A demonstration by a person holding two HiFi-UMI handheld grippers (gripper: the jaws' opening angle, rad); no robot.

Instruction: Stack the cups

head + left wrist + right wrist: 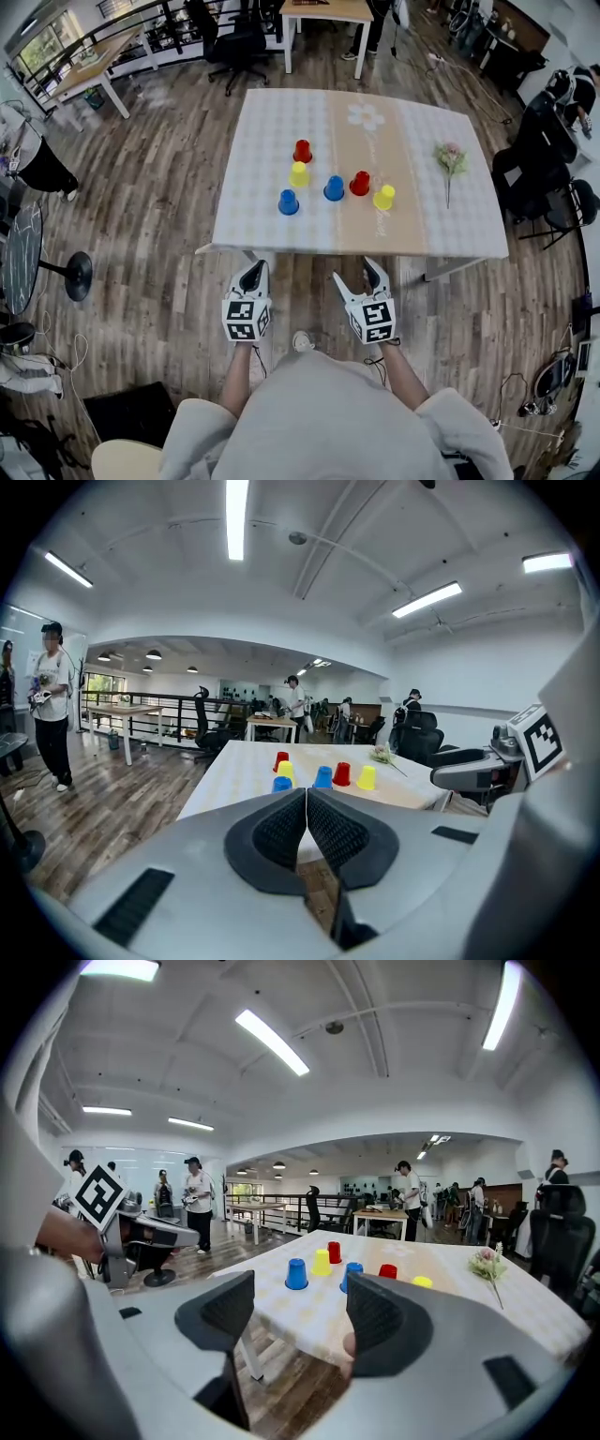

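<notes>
Six cups stand mouth-down on the table [262, 131], each on its own and none stacked.

Cup positions, head view:
- Rear red cup [302, 151]: farthest from the person.
- Left yellow cup [299, 174]: just in front of the rear red cup.
- Left blue cup [289, 202]: nearest the front edge, at the left end of the group.
- Centre blue cup [334, 188]: right of the left blue cup.
- Right red cup [360, 184]: just beside the centre blue cup.
- Right yellow cup [383, 197]: at the right end of the group.

An artificial flower [451, 159] lies on the table, well apart from the cups, towards the right edge.

Left claw [251, 275]: held off the table, over the wooden floor in front of the near edge. Its own view shows the pads pressed together with nothing between them [306, 808].

Right claw [359, 277]: held beside the left one, also short of the table. Its own view shows the jaws wide apart, with nothing between them [300, 1307].
</notes>
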